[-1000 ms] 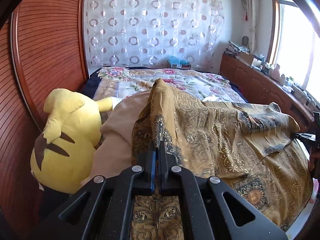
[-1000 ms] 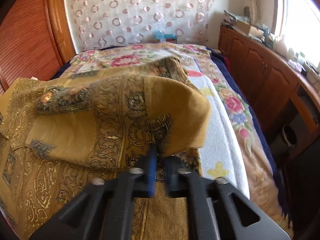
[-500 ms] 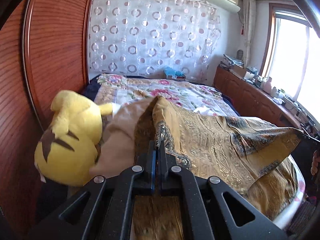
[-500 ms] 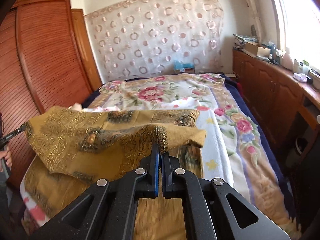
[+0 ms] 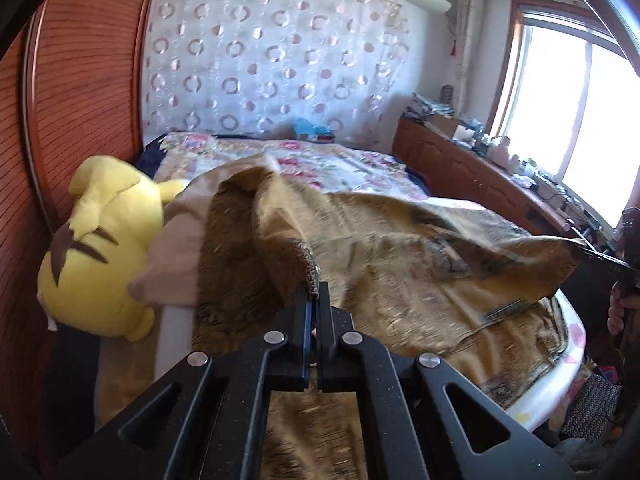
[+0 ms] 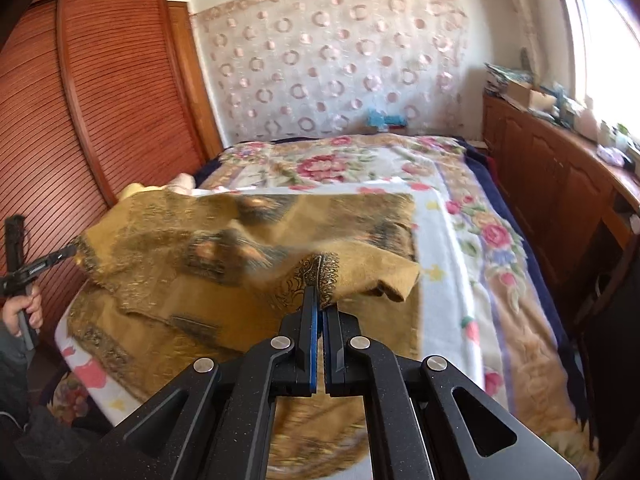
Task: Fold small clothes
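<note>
Cloth (image 5: 400,264) stretched between two grippers above the bed (image 6: 460,240).
Left gripper (image 5: 314,294) and right gripper (image 6: 320,300) each pinch a corner, jaws closed tight; a yellow plush toy (image 5: 100,248) lies beside it.

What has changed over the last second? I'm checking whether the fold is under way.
Both grippers, left gripper and right gripper, have lifted the gold cloth and its held edge off the bed, drawing it taut. Both stay clamped; the yellow plush hasn't moved.
</note>
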A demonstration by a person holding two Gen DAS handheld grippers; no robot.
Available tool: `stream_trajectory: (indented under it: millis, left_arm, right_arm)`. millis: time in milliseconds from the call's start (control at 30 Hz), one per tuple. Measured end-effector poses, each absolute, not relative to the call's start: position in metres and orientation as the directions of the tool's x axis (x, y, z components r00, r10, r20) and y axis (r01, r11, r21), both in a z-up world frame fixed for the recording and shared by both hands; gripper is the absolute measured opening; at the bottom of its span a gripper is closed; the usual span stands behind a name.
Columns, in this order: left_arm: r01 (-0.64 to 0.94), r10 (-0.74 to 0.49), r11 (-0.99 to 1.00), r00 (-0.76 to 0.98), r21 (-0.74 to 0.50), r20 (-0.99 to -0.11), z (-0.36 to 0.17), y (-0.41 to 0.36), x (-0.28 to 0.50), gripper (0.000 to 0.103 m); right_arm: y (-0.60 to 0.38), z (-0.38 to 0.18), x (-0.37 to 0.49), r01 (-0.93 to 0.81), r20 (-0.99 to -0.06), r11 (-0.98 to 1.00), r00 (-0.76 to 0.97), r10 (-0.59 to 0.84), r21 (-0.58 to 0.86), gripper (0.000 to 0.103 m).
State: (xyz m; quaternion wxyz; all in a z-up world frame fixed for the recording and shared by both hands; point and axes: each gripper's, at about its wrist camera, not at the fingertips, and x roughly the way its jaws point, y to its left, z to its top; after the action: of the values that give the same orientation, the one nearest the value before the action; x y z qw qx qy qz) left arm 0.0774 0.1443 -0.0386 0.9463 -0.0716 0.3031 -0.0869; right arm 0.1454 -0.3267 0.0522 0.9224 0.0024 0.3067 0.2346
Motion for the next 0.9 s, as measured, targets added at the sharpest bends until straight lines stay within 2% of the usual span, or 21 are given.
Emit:
stream_trajectory:
  millis: [167, 333, 433, 567, 667, 900]
  left_arm:
    - [0.144, -0.233, 0.968, 0.818, -0.204, -0.526, -0.025, 0.136, 0.070, 0.002]
    - [0.157, -0.252, 0.961, 0.841, -0.230, -0.479, -0.005, 0.141, 0.060, 0.002]
    - [0.166, -0.271, 0.950, 0.861, -0.265, -0.430, 0.012, 0.150, 0.049, 0.002]
    - [0.151, -0.257, 0.950, 0.875, -0.274, -0.409, 0.019, 0.161, 0.035, 0.002]
    - [0.109, -0.220, 0.958, 0.873, -0.266, -0.435, 0.007, 0.170, 0.030, 0.002]
    - [0.008, -0.161, 0.964, 0.816, -0.267, -0.555, -0.051, 0.187, 0.023, 0.002]
  right_arm:
    - [-0.314, 0.071, 0.128, -0.488, -0.513, 0.862, 0.709, 0.484, 0.139, 0.002]
    - [-0.338, 0.087, 0.118, -0.455, -0.448, 0.879, 0.763, 0.466, 0.139, 0.002]
    - [-0.361, 0.084, 0.116, -0.415, -0.444, 0.897, 0.783, 0.436, 0.151, 0.002]
    - [-0.384, 0.073, 0.115, -0.369, -0.468, 0.915, 0.788, 0.400, 0.162, 0.002]
    - [-0.384, 0.057, 0.110, -0.359, -0.513, 0.922, 0.770, 0.381, 0.146, 0.002]
    - [-0.368, 0.021, 0.124, -0.322, -0.623, 0.939, 0.712, 0.324, 0.120, 0.002]
